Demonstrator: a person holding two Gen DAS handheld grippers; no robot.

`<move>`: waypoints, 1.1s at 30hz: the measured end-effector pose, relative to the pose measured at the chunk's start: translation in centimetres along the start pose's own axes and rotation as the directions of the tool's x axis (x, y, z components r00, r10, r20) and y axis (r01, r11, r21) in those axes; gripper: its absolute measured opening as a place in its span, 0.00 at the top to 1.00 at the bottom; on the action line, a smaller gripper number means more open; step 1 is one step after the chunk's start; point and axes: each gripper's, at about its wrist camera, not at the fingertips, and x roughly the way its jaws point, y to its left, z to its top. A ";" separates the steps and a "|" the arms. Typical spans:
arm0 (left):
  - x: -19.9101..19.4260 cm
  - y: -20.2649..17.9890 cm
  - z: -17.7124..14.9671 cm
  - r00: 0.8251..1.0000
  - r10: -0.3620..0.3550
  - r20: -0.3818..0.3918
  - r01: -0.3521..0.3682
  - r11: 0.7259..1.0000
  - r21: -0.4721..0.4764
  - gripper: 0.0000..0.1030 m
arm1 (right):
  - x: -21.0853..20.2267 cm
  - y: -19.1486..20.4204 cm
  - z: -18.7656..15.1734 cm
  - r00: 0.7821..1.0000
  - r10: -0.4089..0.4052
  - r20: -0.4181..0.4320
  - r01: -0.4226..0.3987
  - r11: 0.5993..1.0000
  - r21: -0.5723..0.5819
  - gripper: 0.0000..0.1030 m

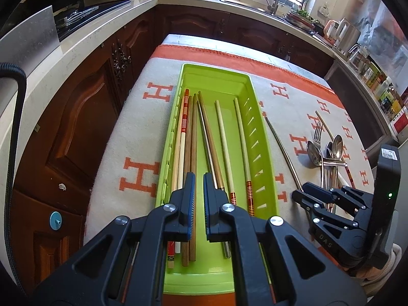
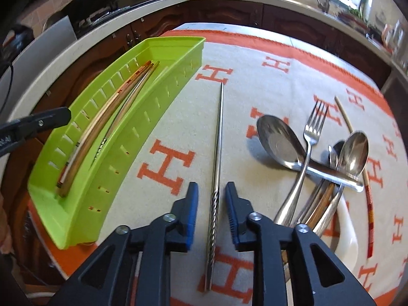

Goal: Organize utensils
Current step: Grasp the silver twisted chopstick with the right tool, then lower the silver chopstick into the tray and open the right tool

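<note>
Near ends of the chopsticks [image 1: 190, 137] disappear under the left tongs [image 1: 196, 181], which hover over the green tray [image 2: 163, 107] with jaws closed on nothing. The right tongs [image 2: 211, 191] stand parted, the steel chopstick [image 2: 219, 137] lying between the pads on the blanketed bench [image 2: 255, 81], apparently untouched. Spoons and fork [image 2: 309, 137] pile to the right, handles cut off behind the tongs. Open cloth lies between tray and chopstick.

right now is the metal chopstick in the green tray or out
Out. The metal chopstick lies flat on the tablecloth beside the green tray, between the right gripper's open fingers.
</note>
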 end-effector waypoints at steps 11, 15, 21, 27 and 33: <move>-0.3 0.3 -0.3 1.000 -0.008 0.000 0.008 1.000 -0.009 0.96 | -1.3 -2.9 1.3 0.996 0.088 0.003 -0.087 0.981 0.176 0.95; -0.9 0.3 -0.2 1.000 -0.003 0.010 0.003 1.000 -0.005 0.96 | -4.4 -3.6 2.3 0.983 0.168 0.077 -0.181 0.957 0.225 0.95; -1.8 0.0 0.1 0.999 0.005 0.034 -0.006 1.000 0.001 0.96 | -7.0 -1.0 4.9 0.957 0.271 0.103 -0.287 0.935 0.208 0.96; -2.3 0.2 0.1 0.999 0.028 0.039 -0.027 1.000 -0.005 0.96 | -5.7 2.9 6.8 0.943 0.329 0.049 -0.332 0.919 0.213 0.95; -2.0 0.7 -0.2 0.999 0.036 0.021 -0.036 0.999 -0.015 0.96 | -2.1 3.4 7.8 0.916 0.399 0.028 -0.386 0.863 0.327 0.93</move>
